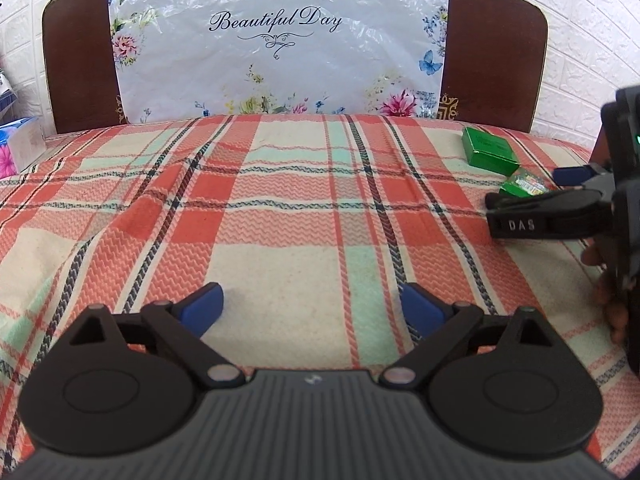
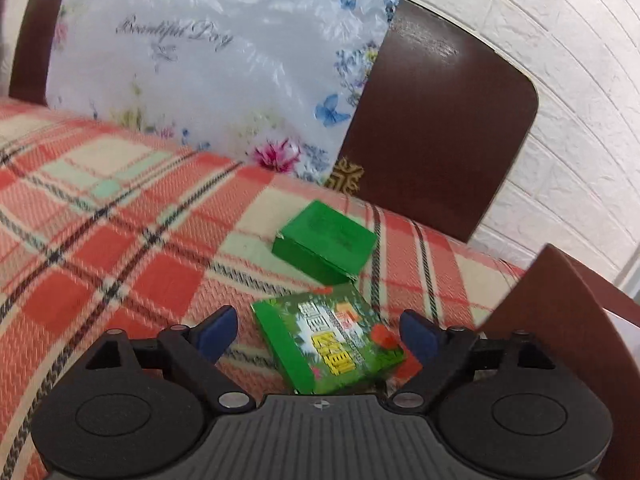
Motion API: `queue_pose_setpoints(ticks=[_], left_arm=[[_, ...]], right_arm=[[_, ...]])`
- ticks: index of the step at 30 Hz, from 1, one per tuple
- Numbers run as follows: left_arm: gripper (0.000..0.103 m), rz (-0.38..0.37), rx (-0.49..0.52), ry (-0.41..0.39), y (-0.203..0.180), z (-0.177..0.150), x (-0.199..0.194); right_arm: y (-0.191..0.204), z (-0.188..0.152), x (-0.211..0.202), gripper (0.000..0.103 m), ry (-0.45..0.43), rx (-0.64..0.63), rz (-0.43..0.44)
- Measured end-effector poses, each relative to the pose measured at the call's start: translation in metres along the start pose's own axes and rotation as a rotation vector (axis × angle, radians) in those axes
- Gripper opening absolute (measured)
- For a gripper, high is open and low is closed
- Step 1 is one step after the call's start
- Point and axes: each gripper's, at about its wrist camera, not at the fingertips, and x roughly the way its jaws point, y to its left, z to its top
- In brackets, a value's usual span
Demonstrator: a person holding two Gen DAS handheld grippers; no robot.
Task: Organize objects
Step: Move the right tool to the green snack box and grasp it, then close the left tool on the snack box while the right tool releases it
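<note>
A plain green box [image 2: 326,238] lies on the plaid bedspread [image 2: 120,240] near the headboard; it also shows in the left wrist view [image 1: 489,151]. A second green box with a printed top [image 2: 332,344] lies just in front of it, between the open fingers of my right gripper [image 2: 320,334], untouched by the blue pads. In the left wrist view this printed box [image 1: 524,186] sits by the right gripper [image 1: 532,188] at the right edge. My left gripper [image 1: 310,306] is open and empty over the middle of the bedspread [image 1: 280,208].
A brown headboard [image 1: 76,72] with a floral plastic sheet [image 1: 280,52] stands at the back against a white brick wall [image 2: 540,40]. A tissue box [image 1: 20,146] sits at the far left. A brown panel [image 2: 560,320] rises at the right.
</note>
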Motion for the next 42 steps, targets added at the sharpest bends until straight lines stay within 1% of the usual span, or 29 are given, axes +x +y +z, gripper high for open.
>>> queue_pose_setpoints(ticks=[2, 3, 4, 5, 8, 12, 14, 17, 19, 21, 22, 23, 25, 26, 27, 29, 31, 32, 34, 35, 36, 37, 39, 40, 41, 42], left_arm=[[0.098, -0.003, -0.003, -0.001, 0.0, 0.0, 0.0], [0.098, -0.004, -0.004, -0.002, 0.0, -0.001, 0.0], [0.099, -0.006, -0.004, -0.002, 0.0, -0.001, 0.0], [0.099, -0.006, -0.005, -0.002, 0.0, -0.001, -0.001], [0.099, -0.005, -0.004, -0.002, 0.0, -0.001, -0.001], [0.099, -0.004, -0.003, -0.001, 0.0, -0.001, -0.001], [0.099, -0.002, 0.003, 0.001, -0.001, -0.001, -0.001], [0.1, 0.003, 0.017, 0.008, -0.003, -0.001, -0.001], [0.1, 0.013, 0.033, 0.026, -0.005, 0.001, 0.0], [0.099, 0.02, 0.022, 0.072, -0.006, 0.004, -0.004], [0.098, -0.001, -0.008, 0.102, -0.005, 0.005, -0.01], [0.098, -0.046, -0.043, 0.127, -0.004, 0.005, -0.019], [0.097, -0.162, -0.09, 0.165, -0.009, 0.004, -0.04], [0.096, -0.204, -0.084, 0.183, -0.015, 0.003, -0.05], [0.096, -0.233, -0.066, 0.205, -0.023, 0.002, -0.058], [0.09, -0.29, -0.046, 0.274, -0.039, -0.003, -0.07], [0.088, -0.355, -0.071, 0.345, -0.049, -0.009, -0.075], [0.088, -0.379, -0.082, 0.369, -0.054, -0.012, -0.075], [0.087, -0.399, -0.085, 0.409, -0.065, -0.018, -0.071], [0.087, -0.387, -0.072, 0.42, -0.072, -0.02, -0.068], [0.087, -0.367, -0.045, 0.41, -0.079, -0.022, -0.068], [0.087, -0.359, -0.013, 0.4, -0.087, -0.023, -0.068], [0.082, -0.354, 0.031, 0.392, -0.1, -0.023, -0.067], [0.069, -0.371, 0.035, 0.39, -0.103, -0.02, -0.066], [0.056, -0.406, 0.023, 0.404, -0.106, -0.016, -0.064], [0.055, -0.412, 0.016, 0.416, -0.109, -0.011, -0.064]], right_arm=[[-0.013, 0.001, 0.001, 0.077, 0.047, 0.046, 0.079], [-0.017, 0.002, -0.002, 0.073, 0.061, 0.049, 0.103], [-0.017, 0.0, -0.008, 0.066, 0.069, 0.03, 0.115], [-0.015, -0.004, -0.016, 0.064, 0.072, 0.011, 0.127], [0.0, -0.021, -0.053, 0.064, 0.053, -0.047, 0.156], [0.013, -0.052, -0.116, 0.064, 0.005, -0.061, 0.198], [0.019, -0.073, -0.148, 0.064, -0.019, -0.064, 0.186], [0.025, -0.098, -0.184, 0.067, -0.044, -0.069, 0.156], [0.025, -0.108, -0.198, 0.067, -0.051, -0.061, 0.149], [0.021, -0.114, -0.205, 0.071, -0.05, -0.039, 0.15], [0.018, -0.116, -0.206, 0.076, -0.047, -0.024, 0.149], [0.014, -0.116, -0.205, 0.081, -0.042, -0.006, 0.152], [0.006, -0.12, -0.205, 0.081, -0.029, 0.047, 0.177], [0.003, -0.121, -0.204, 0.081, -0.024, 0.071, 0.193], [0.002, -0.123, -0.204, 0.081, -0.023, 0.088, 0.202], [0.0, -0.125, -0.203, 0.08, -0.025, 0.1, 0.215], [0.003, -0.126, -0.205, 0.08, -0.034, 0.099, 0.219], [0.005, -0.127, -0.205, 0.078, -0.037, 0.099, 0.221], [0.004, -0.128, -0.204, 0.076, -0.04, 0.104, 0.237], [0.003, -0.128, -0.203, 0.071, -0.04, 0.107, 0.253], [0.001, -0.129, -0.204, 0.064, -0.041, 0.108, 0.283], [0.0, -0.129, -0.204, 0.06, -0.046, 0.109, 0.295], [0.001, -0.128, -0.204, 0.059, -0.051, 0.104, 0.297], [0.0, -0.128, -0.204, 0.059, -0.052, 0.112, 0.3], [-0.001, -0.127, -0.204, 0.059, -0.053, 0.124, 0.304], [-0.003, -0.126, -0.206, 0.059, -0.065, 0.134, 0.293]])
